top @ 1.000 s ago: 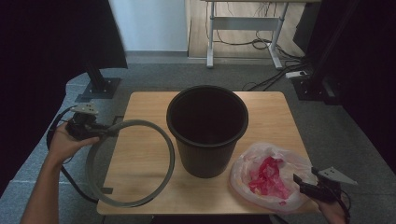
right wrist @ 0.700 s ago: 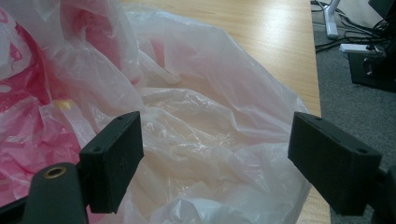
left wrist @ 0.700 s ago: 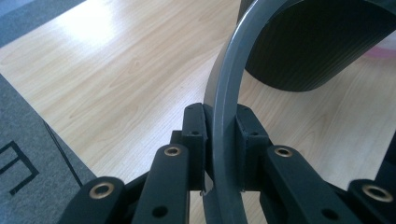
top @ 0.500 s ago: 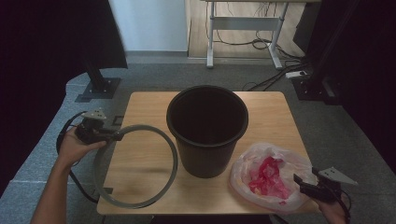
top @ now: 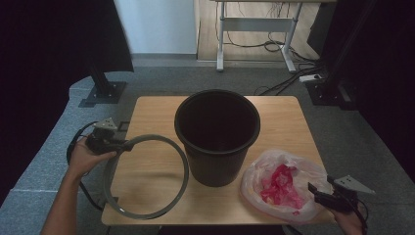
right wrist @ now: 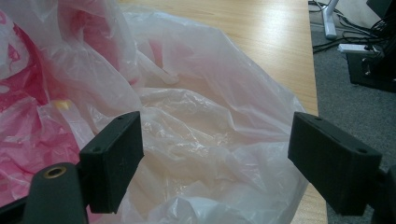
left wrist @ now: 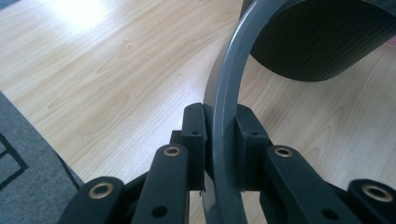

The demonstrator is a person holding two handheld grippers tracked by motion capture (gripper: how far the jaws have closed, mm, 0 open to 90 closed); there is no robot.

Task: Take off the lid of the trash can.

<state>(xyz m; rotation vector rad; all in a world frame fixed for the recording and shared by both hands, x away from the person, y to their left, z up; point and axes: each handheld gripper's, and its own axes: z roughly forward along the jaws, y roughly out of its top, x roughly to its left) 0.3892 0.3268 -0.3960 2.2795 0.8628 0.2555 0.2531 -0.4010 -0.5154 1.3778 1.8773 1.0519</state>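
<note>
A black bucket point(top: 217, 132) stands upright in the middle of the wooden table point(top: 279, 117). My left gripper point(top: 122, 145) is shut on the rim of a grey ring point(top: 147, 215) at the table's left side; the ring hangs low over the wood. In the left gripper view the pads point(left wrist: 195, 135) clamp the grey ring point(left wrist: 225, 116), with the bucket point(left wrist: 322, 42) beyond. A crumpled clear plastic bag point(top: 284, 183) with red inside lies at the front right. My right gripper point(top: 317, 192) stands open at the bag's right edge; its jaws straddle the plastic bag point(right wrist: 196, 121) without pressing it.
A metal desk frame point(top: 254, 29) and cables point(top: 288, 83) stand on the grey carpet behind the table. Black stand bases point(top: 102, 93) sit at the back left and back right. The table's front edge runs close under the ring and the bag.
My left hand has come down and slightly toward the table with the grey ring, which now lies lower over the wood. The right gripper and the bag have stayed put.
</note>
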